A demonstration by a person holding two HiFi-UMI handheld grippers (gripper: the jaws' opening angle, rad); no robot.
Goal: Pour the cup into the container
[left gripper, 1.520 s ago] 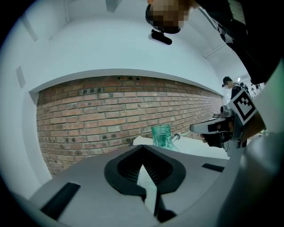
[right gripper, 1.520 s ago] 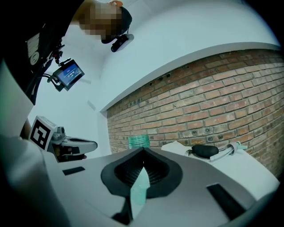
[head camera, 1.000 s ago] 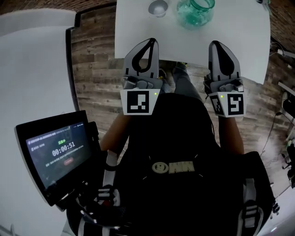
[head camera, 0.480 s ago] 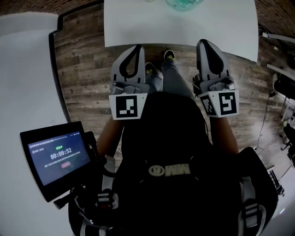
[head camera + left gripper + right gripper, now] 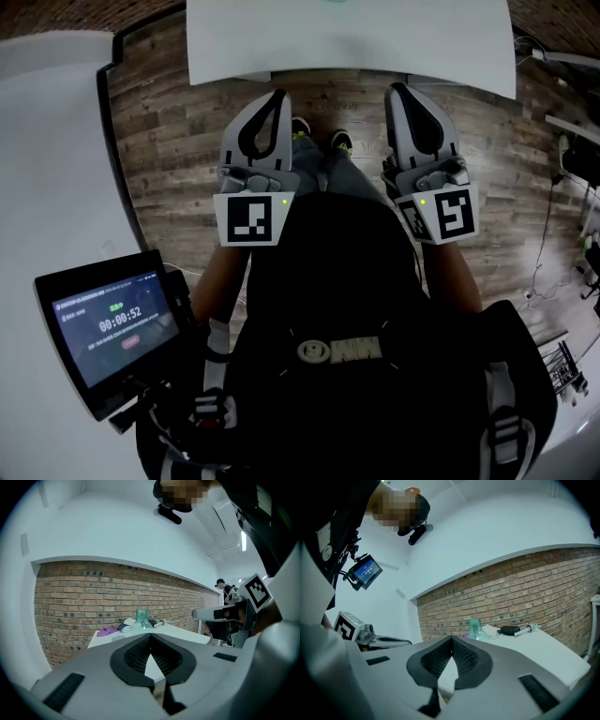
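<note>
The green glass container stands on the white table far ahead of the jaws, and it shows again in the right gripper view. I cannot make out the cup in any view. In the head view only the table's near strip shows at the top. My left gripper and right gripper hang side by side over the wooden floor, short of the table's edge. Both are shut with nothing between the jaws.
A purple cloth and a black object lie on the table near the container. A brick wall runs behind the table. A screen with a timer hangs at the lower left beside a white counter.
The table has slid to the top of the head view, taking the cup and the green container out of frame. Both grippers have drawn back from the table together.
</note>
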